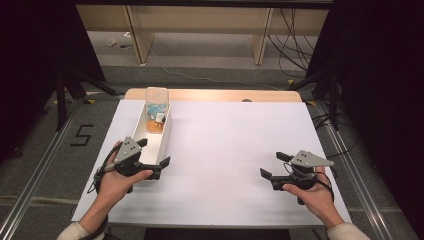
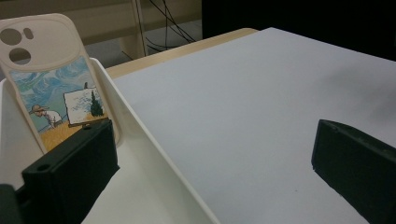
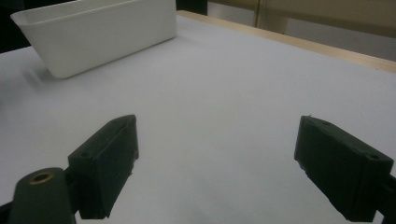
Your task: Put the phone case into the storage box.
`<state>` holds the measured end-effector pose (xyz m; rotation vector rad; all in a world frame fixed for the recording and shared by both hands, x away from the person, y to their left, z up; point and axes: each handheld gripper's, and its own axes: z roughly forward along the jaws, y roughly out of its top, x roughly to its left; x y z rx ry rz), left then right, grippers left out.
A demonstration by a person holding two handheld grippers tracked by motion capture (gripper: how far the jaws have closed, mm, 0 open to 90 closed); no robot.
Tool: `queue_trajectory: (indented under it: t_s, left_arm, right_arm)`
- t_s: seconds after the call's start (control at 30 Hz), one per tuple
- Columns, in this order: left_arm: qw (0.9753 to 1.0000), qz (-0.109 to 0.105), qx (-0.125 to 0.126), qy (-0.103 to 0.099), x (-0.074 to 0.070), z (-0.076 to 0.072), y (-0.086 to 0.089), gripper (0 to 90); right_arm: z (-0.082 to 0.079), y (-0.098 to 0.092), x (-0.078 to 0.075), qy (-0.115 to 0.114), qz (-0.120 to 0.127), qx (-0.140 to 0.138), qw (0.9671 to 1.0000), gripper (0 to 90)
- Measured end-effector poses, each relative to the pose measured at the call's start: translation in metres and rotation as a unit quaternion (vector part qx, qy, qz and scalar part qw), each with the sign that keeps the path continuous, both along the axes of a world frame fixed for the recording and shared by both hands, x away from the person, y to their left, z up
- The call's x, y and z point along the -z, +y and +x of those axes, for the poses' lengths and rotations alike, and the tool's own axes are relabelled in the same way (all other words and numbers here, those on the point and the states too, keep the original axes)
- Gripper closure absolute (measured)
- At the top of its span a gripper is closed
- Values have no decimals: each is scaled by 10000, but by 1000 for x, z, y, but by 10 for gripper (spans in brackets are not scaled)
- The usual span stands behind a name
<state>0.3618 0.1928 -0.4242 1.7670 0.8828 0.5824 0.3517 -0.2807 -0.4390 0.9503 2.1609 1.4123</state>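
A phone case [image 1: 156, 111] with a painted scene of a figure at an easel leans upright in the far end of a long white tray [image 1: 168, 131] at the table's left. In the left gripper view the case [image 2: 51, 88] stands just beyond one jaw. My left gripper [image 1: 156, 151] is open at the tray's near end. It straddles the tray's right wall [image 2: 154, 158], one jaw inside and one over the table, and holds nothing [image 2: 210, 163]. My right gripper [image 1: 272, 165] is open over bare table at the right, with nothing between its jaws [image 3: 224, 163].
White sheet [image 1: 235, 150] covers the table, with a wooden edge [image 1: 215, 95] at the far side. The tray [image 3: 102, 37] is well off from the right gripper. Beyond the table are wooden furniture legs, cables and dark stands on the floor.
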Motion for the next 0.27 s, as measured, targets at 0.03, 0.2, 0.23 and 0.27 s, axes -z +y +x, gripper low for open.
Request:
queue_trajectory:
  t_s: [0.03, 0.2, 0.23, 0.27]
  left_arm:
    - [10000, 1, -3, 13, 1, 0, 0, 0]
    - [10000, 19, 1, 34, 2, 0, 0, 0]
    - [10000, 21, -1, 36, 2, 0, 0, 0]
    - [10000, 16, -8, 39, 2, 0, 0, 0]
  right_arm:
    - [0, 0, 0, -3, 7, -10, 10000, 145]
    - [-1, 1, 0, -4, -2, -33, 10000, 144]
    - [-1, 1, 1, -5, -1, -33, 10000, 144]
    - [-1, 0, 1, -2, 4, -34, 10000, 144]
